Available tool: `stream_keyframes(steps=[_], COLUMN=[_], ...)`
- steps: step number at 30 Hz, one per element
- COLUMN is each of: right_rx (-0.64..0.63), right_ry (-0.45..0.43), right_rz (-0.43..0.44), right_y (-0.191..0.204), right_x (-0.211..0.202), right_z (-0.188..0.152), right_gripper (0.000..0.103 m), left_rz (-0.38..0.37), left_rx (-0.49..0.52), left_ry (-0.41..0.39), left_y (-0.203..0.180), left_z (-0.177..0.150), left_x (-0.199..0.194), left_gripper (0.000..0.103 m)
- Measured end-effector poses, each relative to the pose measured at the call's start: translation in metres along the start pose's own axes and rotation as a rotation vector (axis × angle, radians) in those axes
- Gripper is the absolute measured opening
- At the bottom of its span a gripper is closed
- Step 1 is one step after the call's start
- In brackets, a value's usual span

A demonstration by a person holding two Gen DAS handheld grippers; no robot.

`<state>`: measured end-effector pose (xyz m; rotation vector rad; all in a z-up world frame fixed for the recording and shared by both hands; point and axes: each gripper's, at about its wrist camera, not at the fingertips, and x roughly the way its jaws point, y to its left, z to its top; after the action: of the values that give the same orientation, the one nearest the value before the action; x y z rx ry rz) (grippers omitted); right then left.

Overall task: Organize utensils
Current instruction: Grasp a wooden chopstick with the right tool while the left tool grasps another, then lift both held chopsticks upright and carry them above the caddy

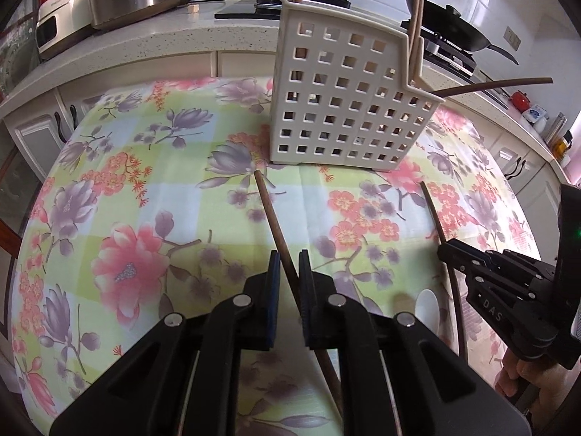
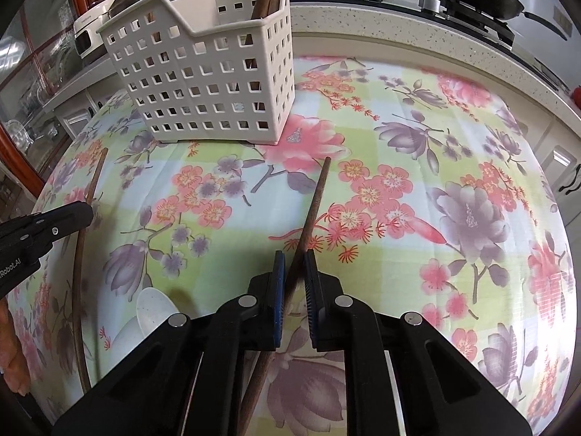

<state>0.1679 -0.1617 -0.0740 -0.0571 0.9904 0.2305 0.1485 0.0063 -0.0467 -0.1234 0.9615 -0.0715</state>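
Floral tablecloth [image 1: 152, 189] fills both views, with a white perforated plastic utensil basket [image 1: 345, 109] at upper centre. Each gripper, left [image 1: 289, 272] and right [image 2: 293, 272], pinches a brown wooden chopstick [image 1: 276, 225] [image 2: 312, 207] at bottom centre.

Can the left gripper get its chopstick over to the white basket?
Probably yes. The left gripper is shut on a brown chopstick that points at the white basket, and only bare flowered tablecloth lies between them. The basket's top looks open.
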Motion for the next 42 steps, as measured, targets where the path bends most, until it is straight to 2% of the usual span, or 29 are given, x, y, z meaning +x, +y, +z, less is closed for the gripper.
stream_keyframes(steps=[8,12,16,29,33,38,42], right_rx=[0.006,0.003,0.006,0.010,0.010,0.008,0.010], right_ry=[-0.023,-0.066,-0.103,-0.197,-0.222,-0.258,-0.281], right_rz=[0.001,-0.001,-0.003,0.008,0.011,0.019,0.014], right_y=[-0.002,-0.003,-0.007,-0.015,-0.017,-0.018,-0.019], right_x=[-0.007,-0.027,-0.045,-0.094,-0.109,-0.129,-0.144], right_z=[-0.003,-0.004,-0.006,-0.013,-0.014,-0.015,-0.015], right_gripper=[0.007,0.006,0.006,0.006,0.006,0.006,0.006], left_rz=[-0.011,-0.054,-0.061,-0.028,0.032,0.043,0.024], left_rx=[-0.002,-0.023,-0.040,-0.008,0.014,0.023,0.024], left_ry=[0.001,0.000,-0.012,-0.077,-0.126,-0.171,-0.207], left_y=[-0.001,0.005,0.009,-0.002,-0.009,-0.011,-0.013], left_z=[-0.001,-0.001,0.001,0.005,0.004,0.006,0.005], left_x=[-0.003,-0.010,-0.021,-0.063,-0.081,-0.101,-0.119], left_gripper=[0.009,0.009,0.009,0.008,0.008,0.007,0.007])
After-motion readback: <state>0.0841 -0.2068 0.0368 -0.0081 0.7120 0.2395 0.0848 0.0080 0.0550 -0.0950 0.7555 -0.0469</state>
